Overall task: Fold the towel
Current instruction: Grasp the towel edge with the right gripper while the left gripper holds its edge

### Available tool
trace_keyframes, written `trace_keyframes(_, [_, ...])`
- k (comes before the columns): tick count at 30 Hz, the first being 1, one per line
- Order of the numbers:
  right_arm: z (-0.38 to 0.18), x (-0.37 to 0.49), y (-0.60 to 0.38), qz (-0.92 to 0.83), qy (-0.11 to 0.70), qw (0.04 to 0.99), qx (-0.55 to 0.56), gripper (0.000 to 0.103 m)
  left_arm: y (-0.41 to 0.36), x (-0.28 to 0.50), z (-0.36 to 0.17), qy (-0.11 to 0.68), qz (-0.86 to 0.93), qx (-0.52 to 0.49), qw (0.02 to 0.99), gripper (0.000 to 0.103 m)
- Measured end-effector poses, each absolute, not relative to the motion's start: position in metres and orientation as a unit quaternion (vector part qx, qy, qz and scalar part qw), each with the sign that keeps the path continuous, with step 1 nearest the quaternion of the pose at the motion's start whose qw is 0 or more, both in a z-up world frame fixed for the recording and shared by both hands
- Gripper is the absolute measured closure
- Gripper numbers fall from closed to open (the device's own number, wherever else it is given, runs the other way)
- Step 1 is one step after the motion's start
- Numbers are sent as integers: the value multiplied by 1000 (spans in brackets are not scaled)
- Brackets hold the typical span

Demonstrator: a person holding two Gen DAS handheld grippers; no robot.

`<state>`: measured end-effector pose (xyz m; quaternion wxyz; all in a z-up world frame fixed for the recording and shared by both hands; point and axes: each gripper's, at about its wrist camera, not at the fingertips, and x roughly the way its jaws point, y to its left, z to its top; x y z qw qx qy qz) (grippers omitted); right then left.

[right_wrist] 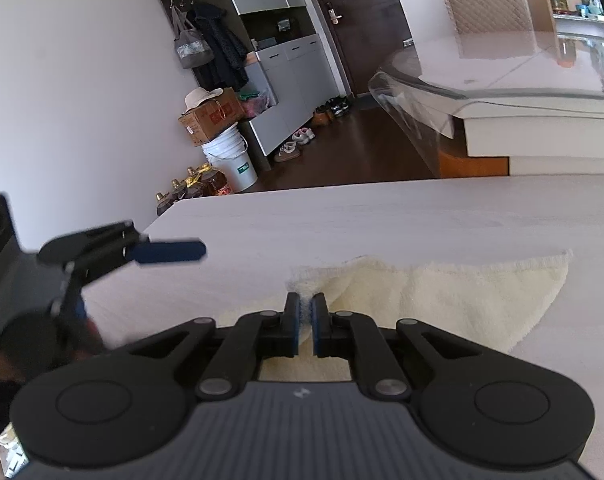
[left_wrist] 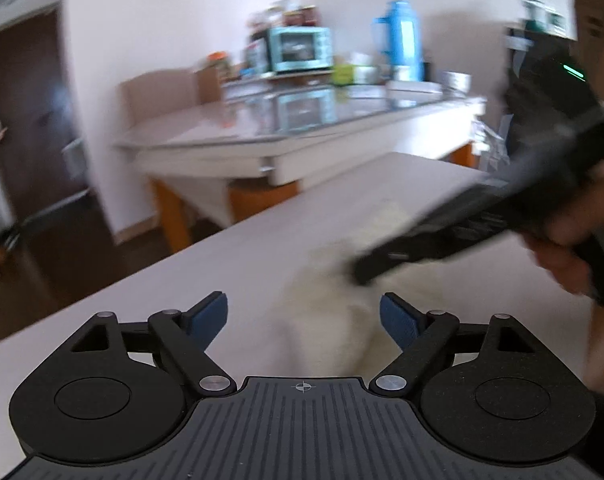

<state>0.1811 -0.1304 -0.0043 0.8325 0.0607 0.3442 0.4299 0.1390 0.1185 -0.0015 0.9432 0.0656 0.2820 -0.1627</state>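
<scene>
The right hand-held gripper (right_wrist: pixel 305 322) is closed, its blue pads pinched on a raised ridge of the cream towel (right_wrist: pixel 442 300). The towel lies rumpled on the pale surface (right_wrist: pixel 342 220), most of it spread to the right of that pinch, with one pointed corner farthest out. The left hand-held gripper (left_wrist: pixel 302 316) stands wide open with nothing between its pads, hovering just above the near part of the towel, on the left of the right gripper's pinch.

Judged from this, the step is getting a second hold so the cloth can be lifted and laid over itself. To do it well, the left gripper should come down on a true edge or corner, not a bunched middle, and close fully before either hand lifts. The two holds should sit on the same edge, well apart, so the cloth hangs flat.
</scene>
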Motion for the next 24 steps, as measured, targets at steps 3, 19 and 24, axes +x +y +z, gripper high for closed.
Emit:
trace_keyframes(3, [-8,178,-137,428,347,832,67,96,129,156,-4,326,-176,20,929,33])
trace_keyframes(19, [-8,169,-153,419,325,842,103,96,142,172,-12,343,-169,-28,924,101])
trace_keyframes(24, [-6,168,-160,406,318,849,119,96,161,179,-17,354,-108,-17,929,100])
